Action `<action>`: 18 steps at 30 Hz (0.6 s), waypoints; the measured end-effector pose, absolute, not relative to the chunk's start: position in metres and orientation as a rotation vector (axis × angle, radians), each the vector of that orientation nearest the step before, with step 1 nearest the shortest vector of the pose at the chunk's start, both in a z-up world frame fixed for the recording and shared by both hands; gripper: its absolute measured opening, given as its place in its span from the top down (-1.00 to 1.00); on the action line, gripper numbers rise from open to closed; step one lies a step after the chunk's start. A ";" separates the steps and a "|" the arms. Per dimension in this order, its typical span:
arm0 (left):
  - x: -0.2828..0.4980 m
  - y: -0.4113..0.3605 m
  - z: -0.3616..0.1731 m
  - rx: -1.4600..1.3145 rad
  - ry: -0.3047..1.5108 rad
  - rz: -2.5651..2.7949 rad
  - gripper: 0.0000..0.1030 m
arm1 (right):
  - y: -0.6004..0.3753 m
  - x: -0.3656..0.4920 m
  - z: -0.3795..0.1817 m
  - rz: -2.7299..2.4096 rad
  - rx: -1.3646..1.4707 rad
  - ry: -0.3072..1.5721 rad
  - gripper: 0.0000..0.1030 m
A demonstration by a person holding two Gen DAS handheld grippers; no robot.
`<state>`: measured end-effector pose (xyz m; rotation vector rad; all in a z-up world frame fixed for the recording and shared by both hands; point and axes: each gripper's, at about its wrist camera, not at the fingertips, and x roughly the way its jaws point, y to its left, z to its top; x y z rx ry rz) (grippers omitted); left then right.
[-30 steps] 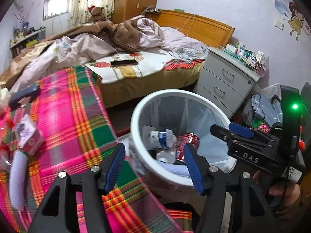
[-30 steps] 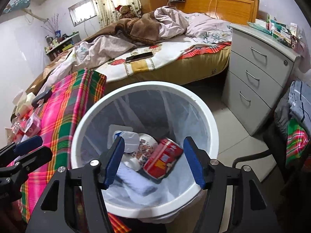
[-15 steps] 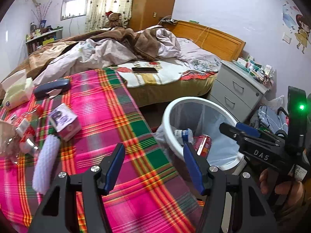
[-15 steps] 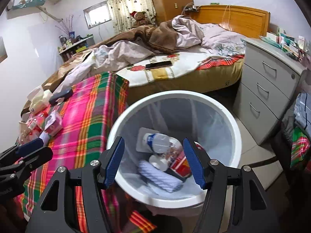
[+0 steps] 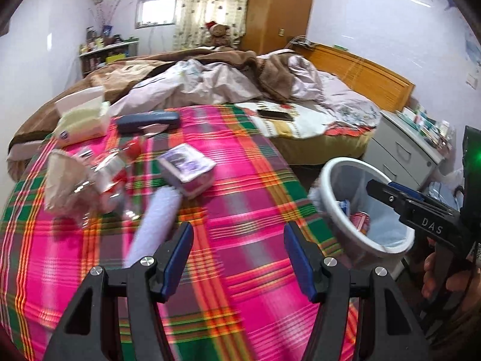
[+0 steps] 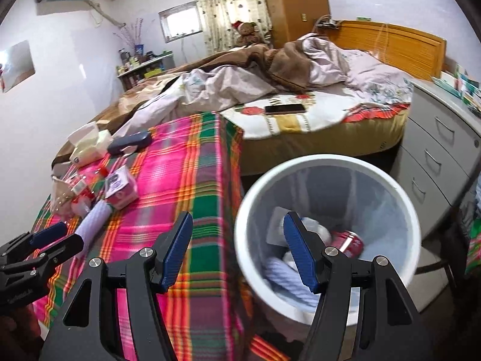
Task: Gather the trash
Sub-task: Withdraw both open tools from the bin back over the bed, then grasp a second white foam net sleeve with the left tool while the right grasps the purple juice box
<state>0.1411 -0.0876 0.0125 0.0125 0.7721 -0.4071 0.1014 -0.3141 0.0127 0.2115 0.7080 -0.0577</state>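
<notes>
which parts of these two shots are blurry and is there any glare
Left wrist view: the white foam tube and the clutter around it are motion-smeared, while the left hand-held gripper stays sharp; the window is blown out. Right wrist view: the white bin rim is smeared, and the window glares.

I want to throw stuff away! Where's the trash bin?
In both views, the white trash bin stands on the floor right of the plaid table, before the bed.

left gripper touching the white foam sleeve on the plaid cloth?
Cannot tell. In the left wrist view the left gripper is open; the white foam sleeve runs behind its left finger, blurred.
</notes>
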 end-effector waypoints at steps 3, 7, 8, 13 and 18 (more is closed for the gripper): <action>0.145 -0.068 0.010 -0.018 0.774 -0.369 -0.25 | -0.301 0.110 0.012 -0.020 0.202 0.706 -0.25; 0.151 -0.046 0.004 -0.031 0.787 -0.324 -0.25 | -0.285 0.120 0.012 0.026 0.179 0.700 -0.25; 0.151 -0.042 0.003 -0.033 0.789 -0.316 -0.25 | -0.282 0.123 0.012 0.037 0.174 0.701 -0.25; 0.164 -0.028 -0.010 -0.035 0.822 -0.290 -0.26 | -0.263 0.145 0.011 0.099 0.157 0.714 -0.25; 0.177 -0.028 -0.024 -0.007 0.855 -0.287 -0.26 | -0.244 0.167 0.008 0.161 0.136 0.728 -0.25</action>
